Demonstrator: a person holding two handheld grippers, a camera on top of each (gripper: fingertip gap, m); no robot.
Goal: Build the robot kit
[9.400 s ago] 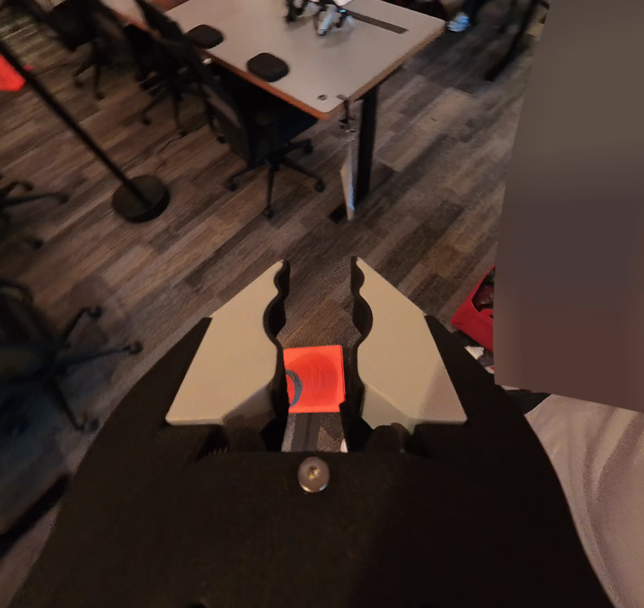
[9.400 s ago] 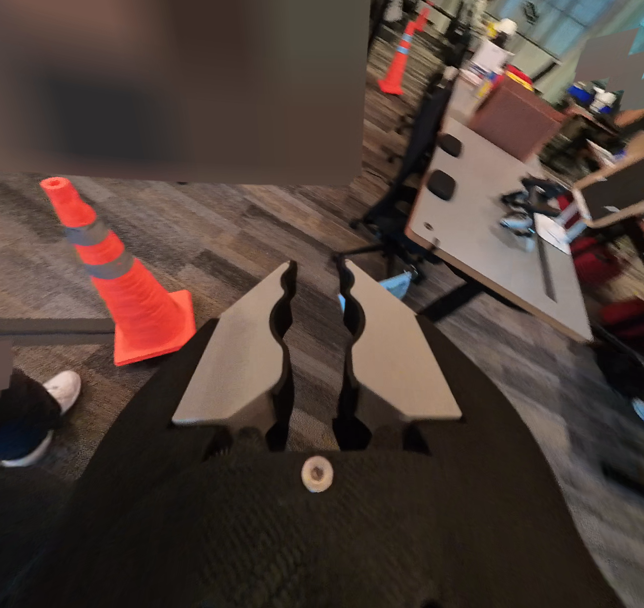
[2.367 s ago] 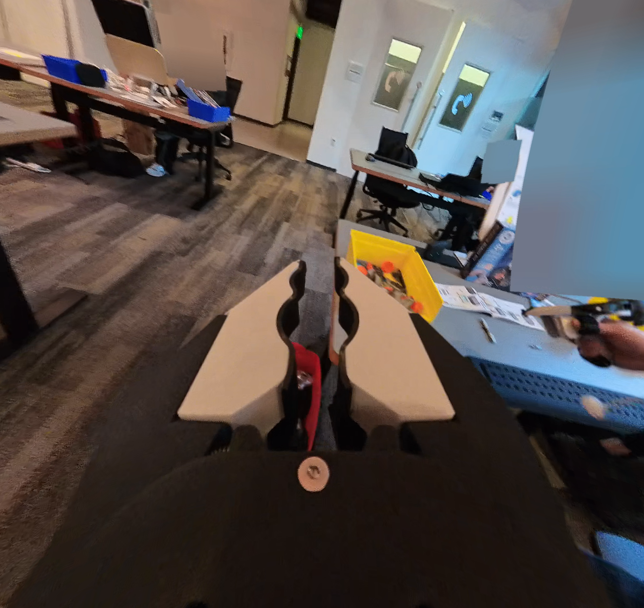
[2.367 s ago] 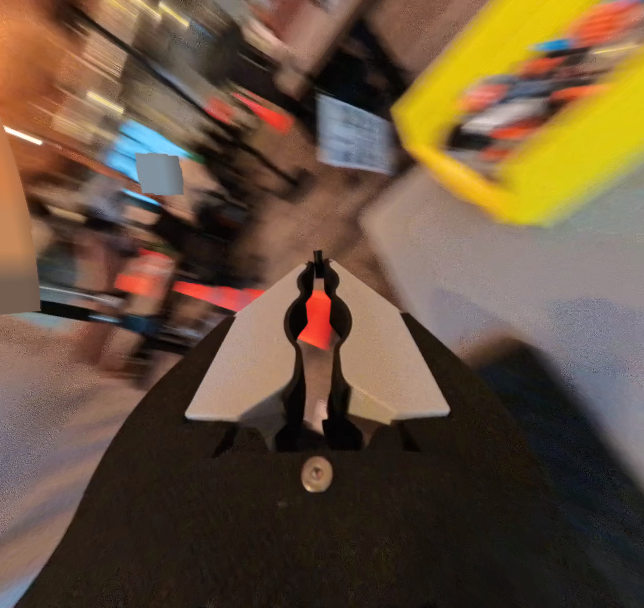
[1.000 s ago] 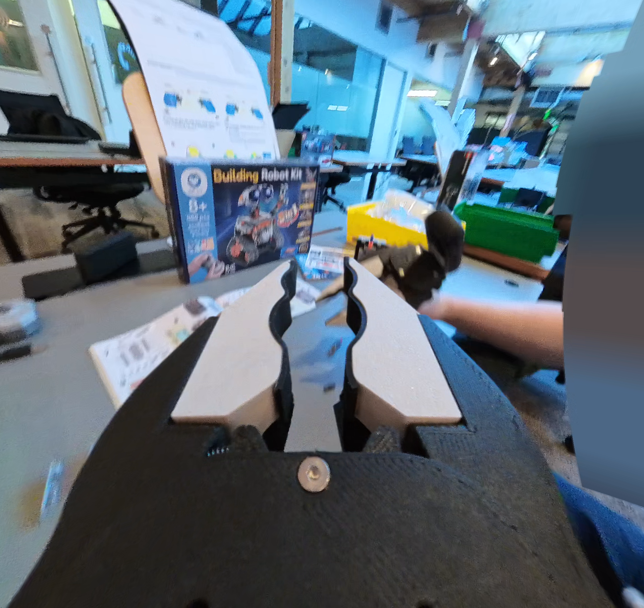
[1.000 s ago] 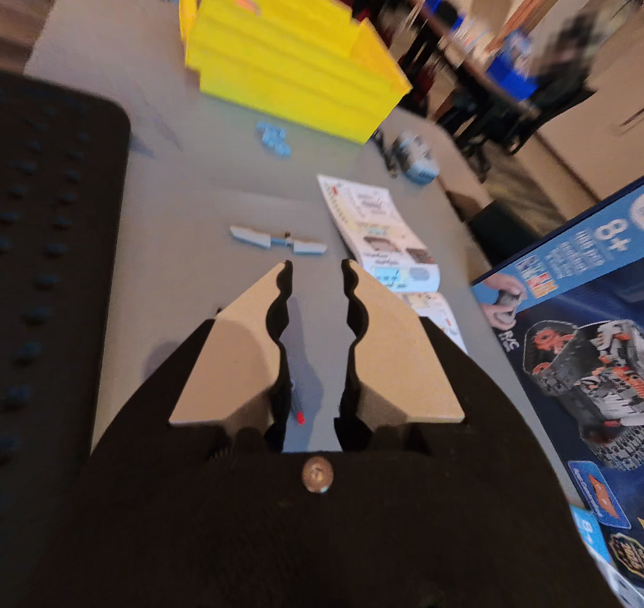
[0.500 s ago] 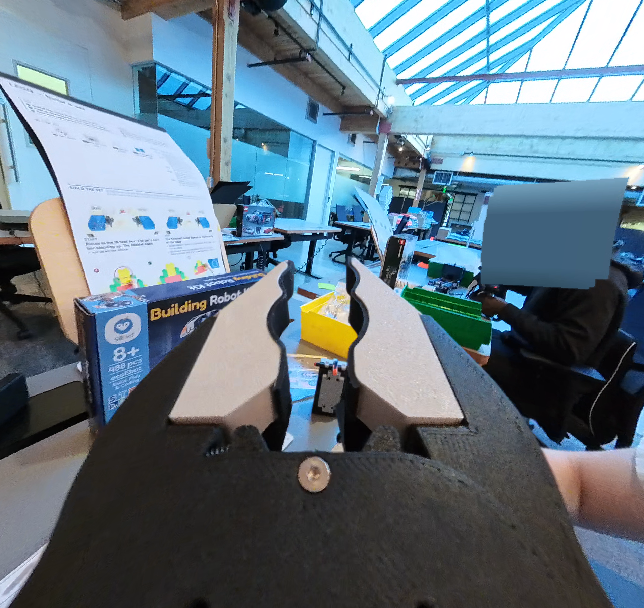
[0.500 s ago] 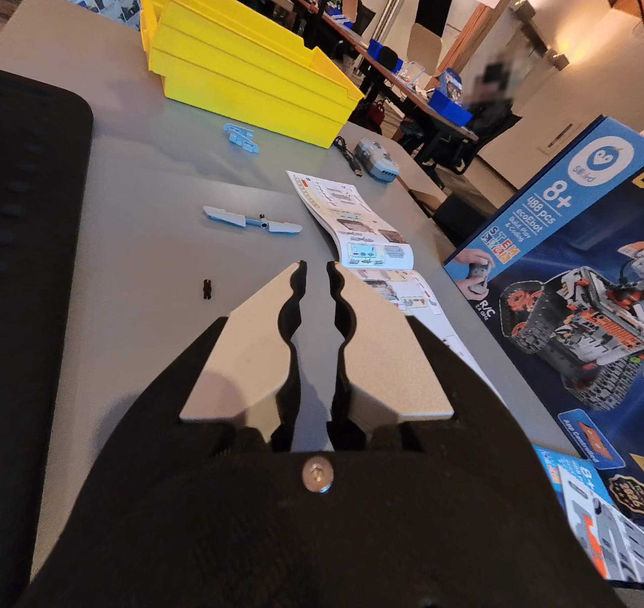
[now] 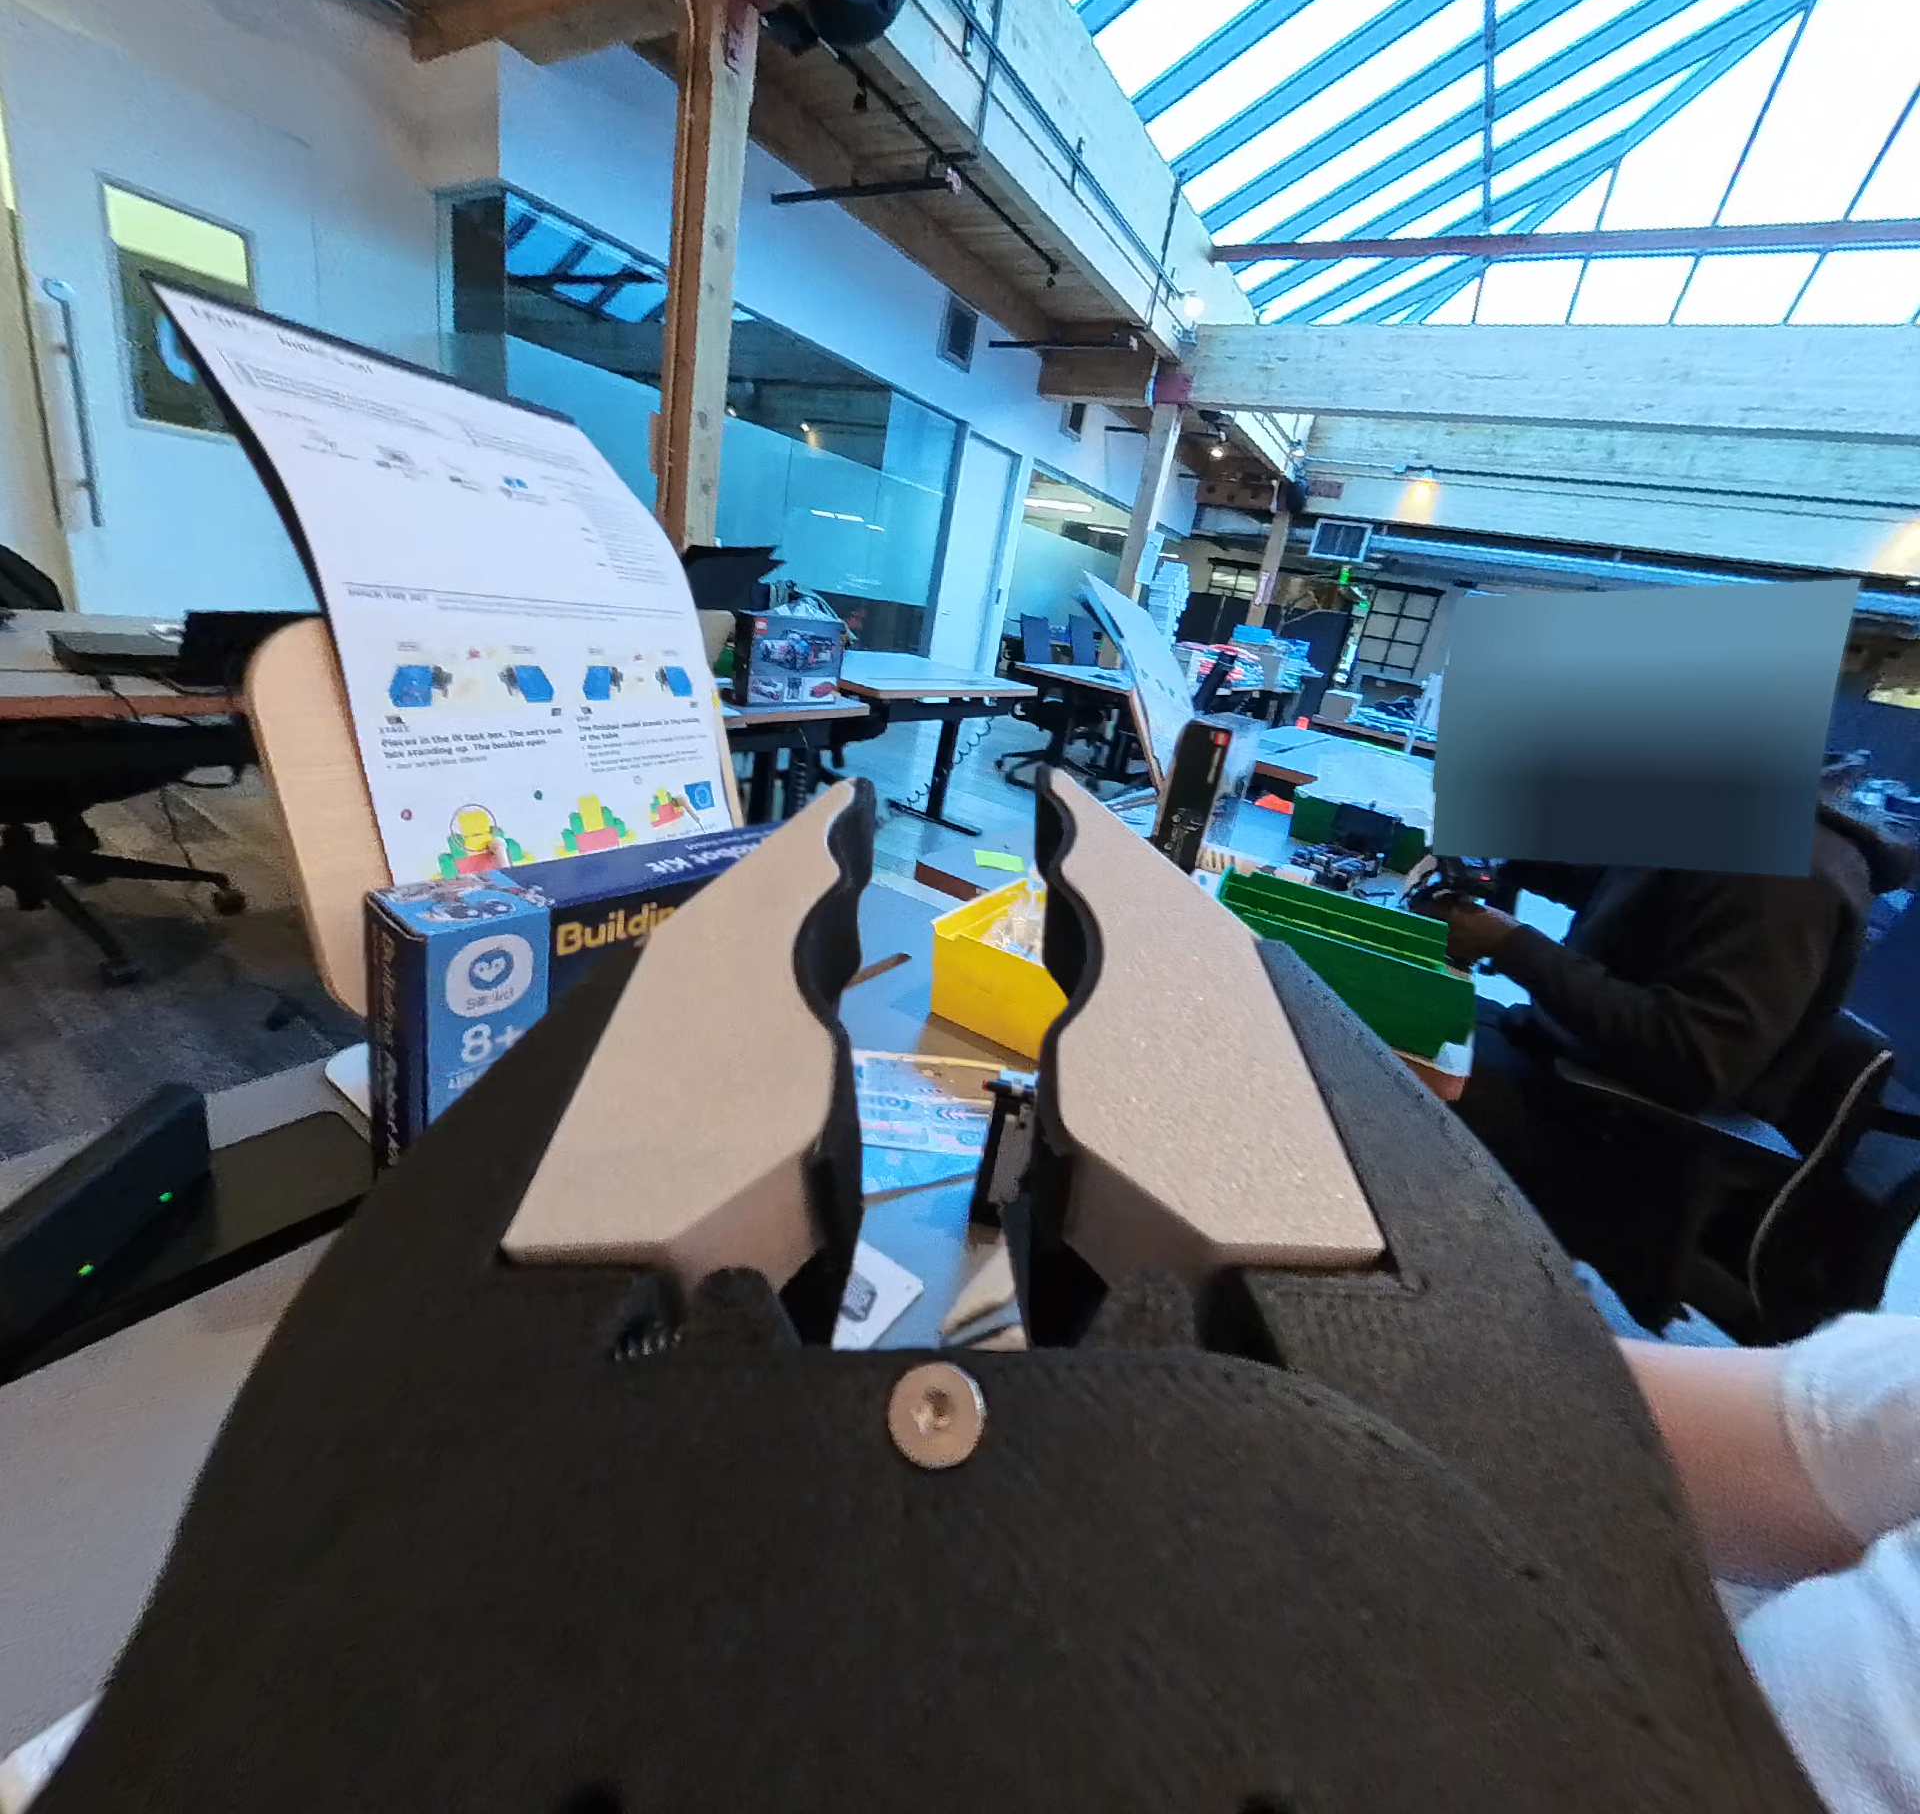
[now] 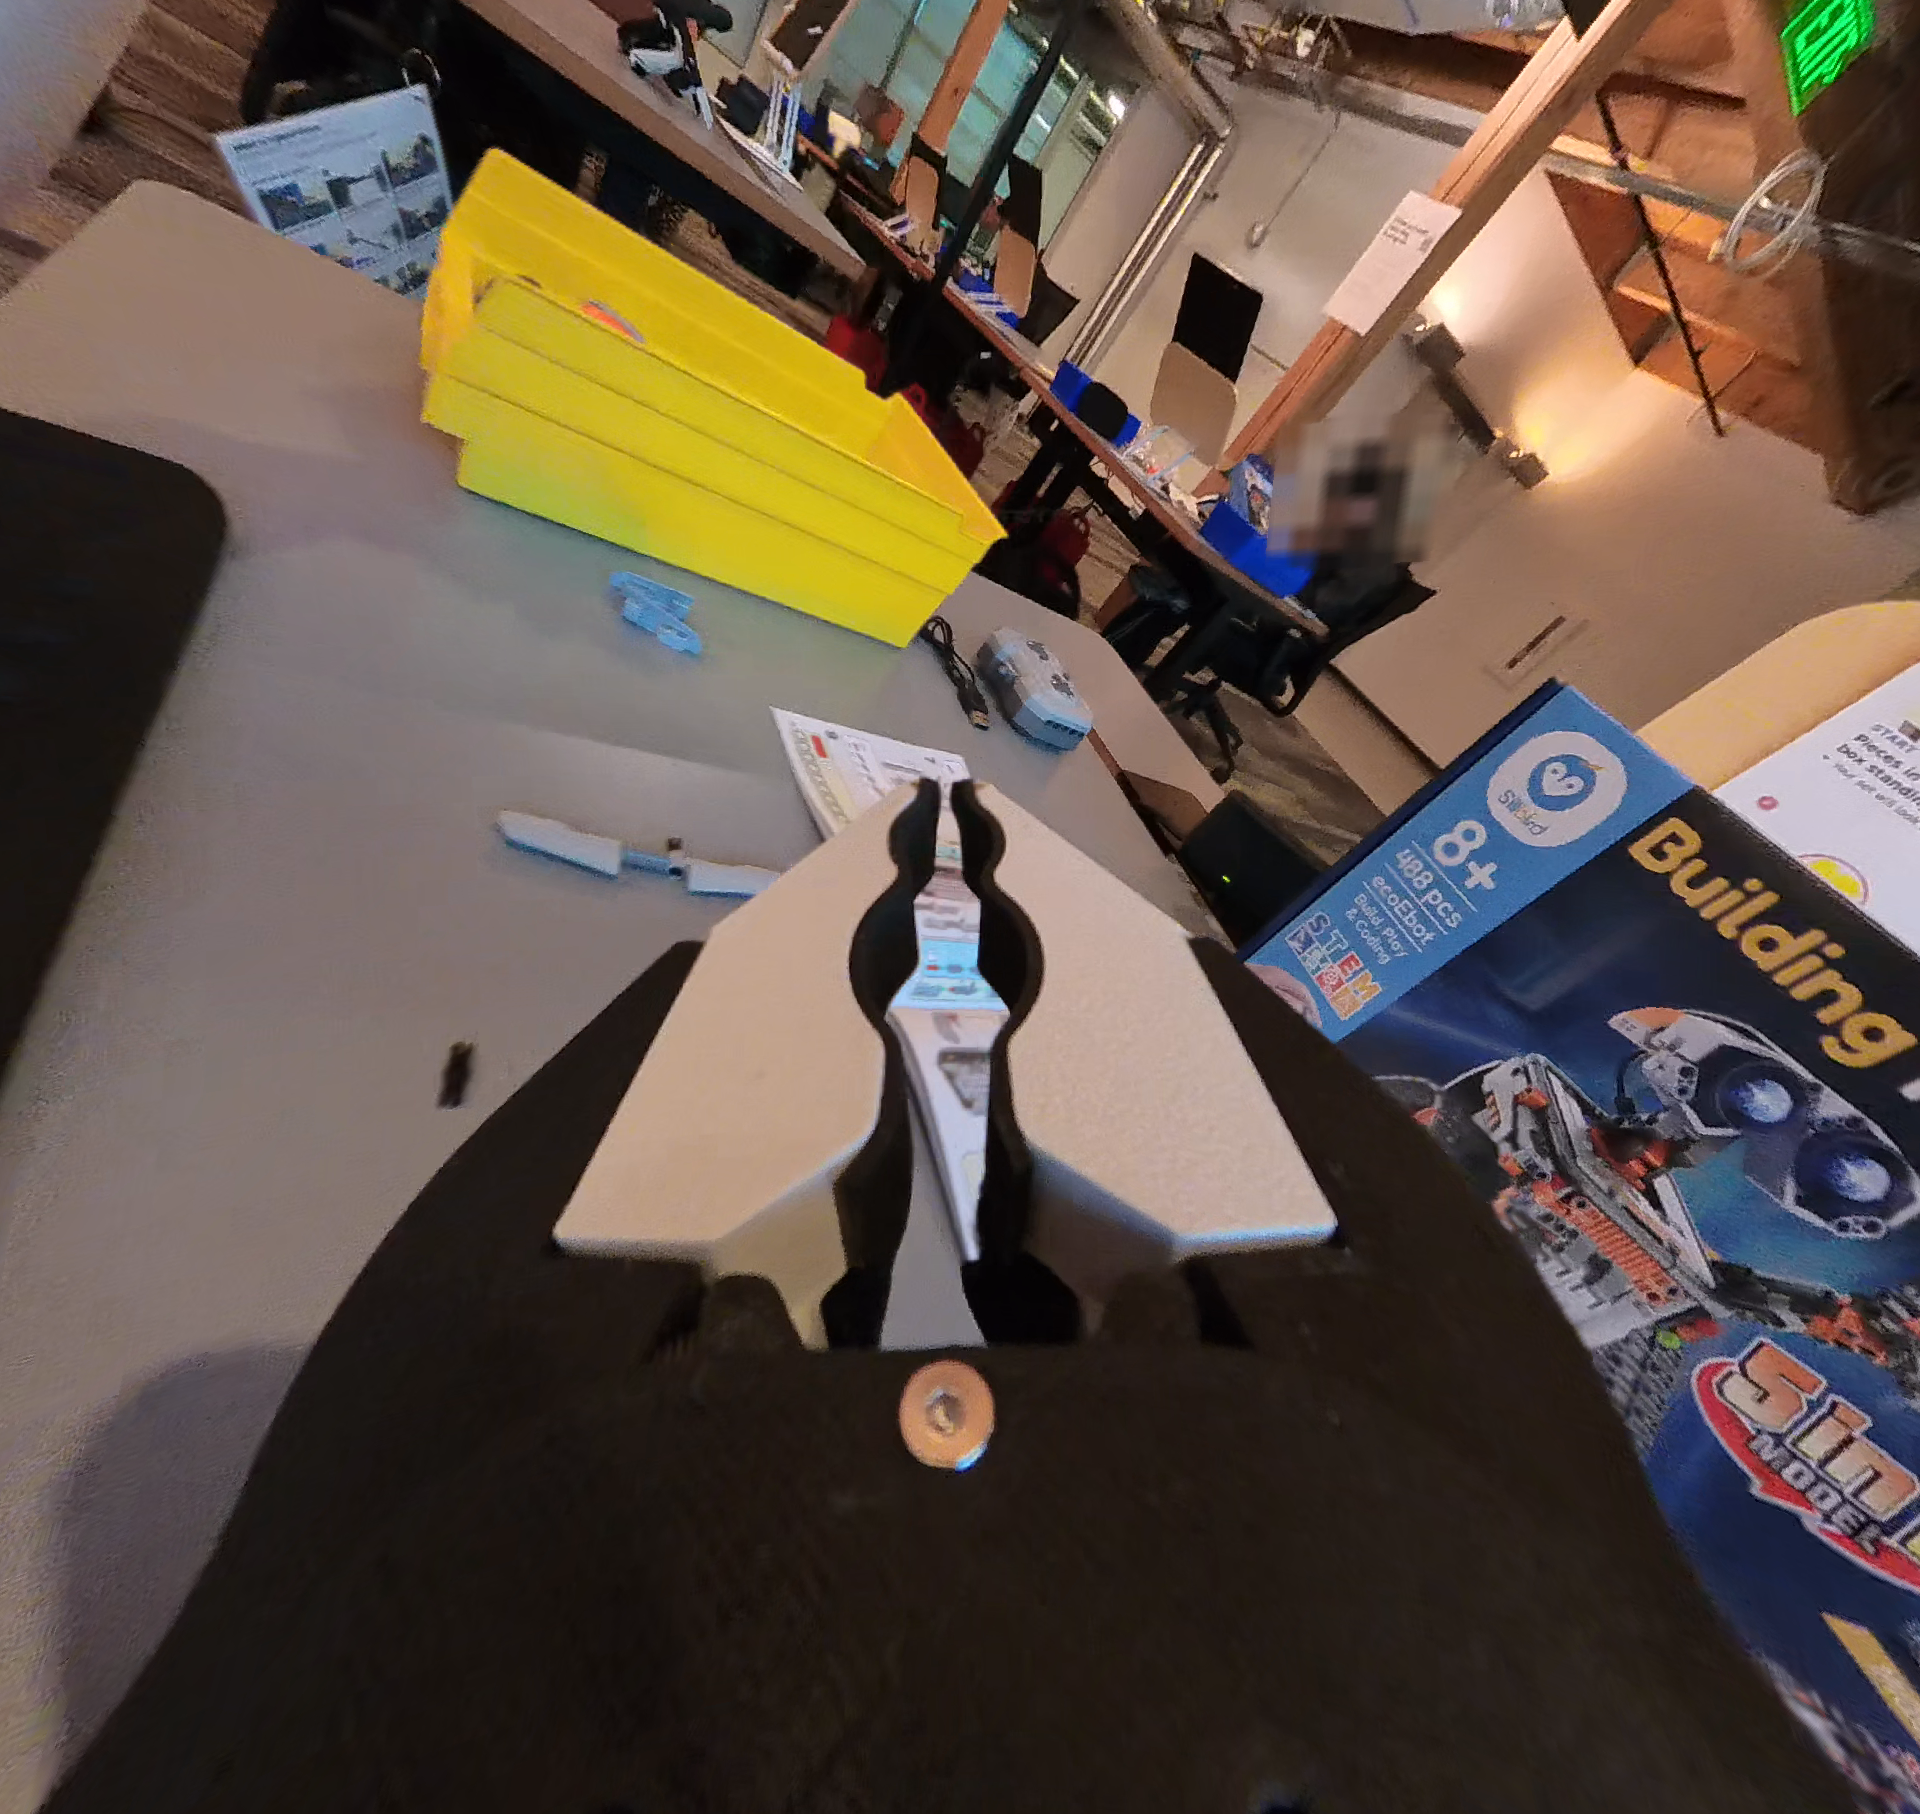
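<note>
My left gripper (image 9: 948,796) is open and empty, held above a grey table (image 9: 904,912) and pointing across the room. A small dark upright part (image 9: 1003,1136) stands on the table behind its right finger. My right gripper (image 10: 943,794) is shut with nothing between its jaws, low over the same table (image 10: 312,829). An open instruction booklet (image 10: 862,762) lies just past its tips. A long pale blue piece (image 10: 634,860) and a tiny dark pin (image 10: 454,1073) lie to its left. A blue kit box stands to its right (image 10: 1662,1089) and also shows in the left wrist view (image 9: 468,995).
Stacked yellow bins (image 10: 675,445), small blue parts (image 10: 655,611) and a grey module with a cable (image 10: 1034,689) sit farther off. A black mat (image 10: 83,673) lies left. A printed sheet on a stand (image 9: 468,601), a yellow bin (image 9: 987,975), green bins (image 9: 1340,943) and a seated person (image 9: 1662,985) are beyond. Left tips to right tips: about 25 cm.
My right gripper has closed from slightly open to shut and moved forward over the booklet. My left gripper has stayed open and shifted little. Earlier, both swung up from the floor to the table.
</note>
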